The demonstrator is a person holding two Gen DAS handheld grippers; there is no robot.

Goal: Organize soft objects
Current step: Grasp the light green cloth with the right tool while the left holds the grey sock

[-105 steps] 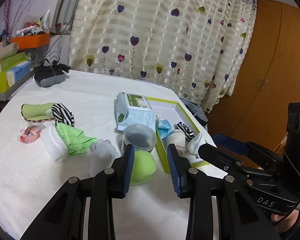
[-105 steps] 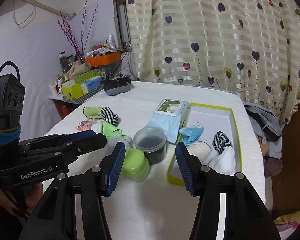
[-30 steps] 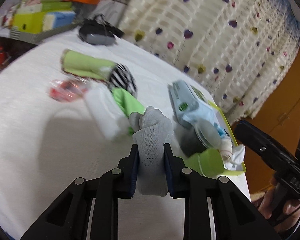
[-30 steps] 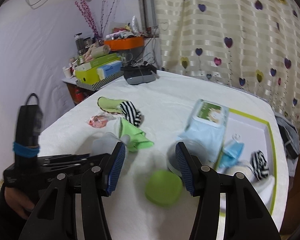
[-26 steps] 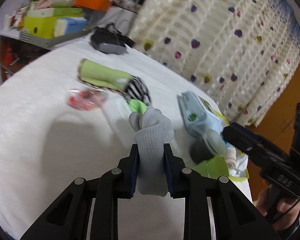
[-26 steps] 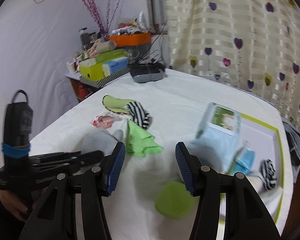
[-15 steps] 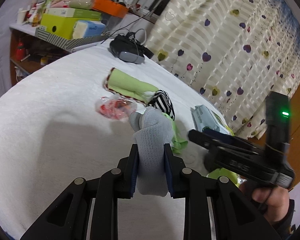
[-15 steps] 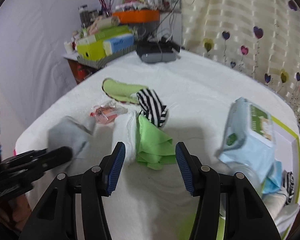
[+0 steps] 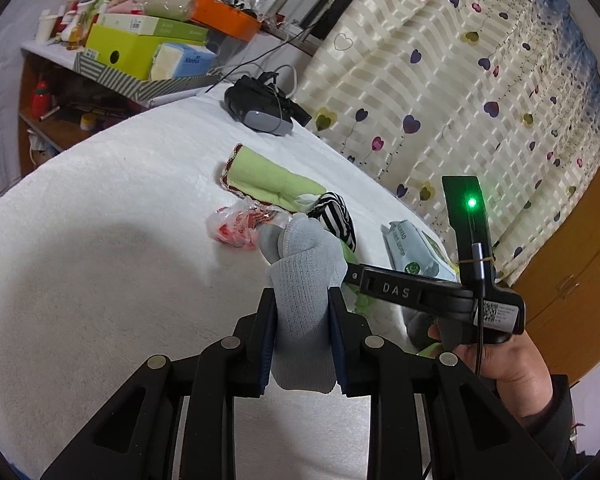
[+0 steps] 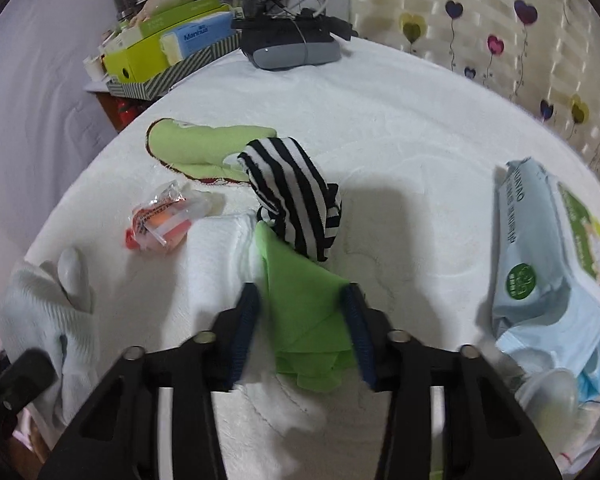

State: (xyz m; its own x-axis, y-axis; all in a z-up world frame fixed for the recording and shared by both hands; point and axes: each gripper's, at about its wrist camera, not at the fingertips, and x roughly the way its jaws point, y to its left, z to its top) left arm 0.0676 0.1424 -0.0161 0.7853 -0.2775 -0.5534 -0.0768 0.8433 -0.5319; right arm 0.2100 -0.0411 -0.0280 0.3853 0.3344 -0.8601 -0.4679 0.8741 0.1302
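Observation:
My left gripper (image 9: 302,312) is shut on a grey sock (image 9: 302,280) and holds it above the white table; the sock also shows at the left edge of the right wrist view (image 10: 48,316). My right gripper (image 10: 302,316) is open, its fingers on either side of a bright green cloth (image 10: 308,312) lying on the table. A black-and-white striped sock (image 10: 296,192), a light green mitt (image 10: 204,150) and a white rolled cloth (image 10: 216,248) lie just beyond. The right gripper's body (image 9: 412,292) crosses the left wrist view.
A red-and-clear plastic packet (image 10: 160,220) lies left of the cloths. A pale blue wipes pack (image 10: 540,272) lies at the right, a black headset (image 10: 292,50) at the back. Boxes (image 10: 168,40) crowd a shelf beyond the table's far-left edge.
My left gripper took up the grey sock and carried it left. My right gripper swung left and came down over the green cloth, fingers now astride it.

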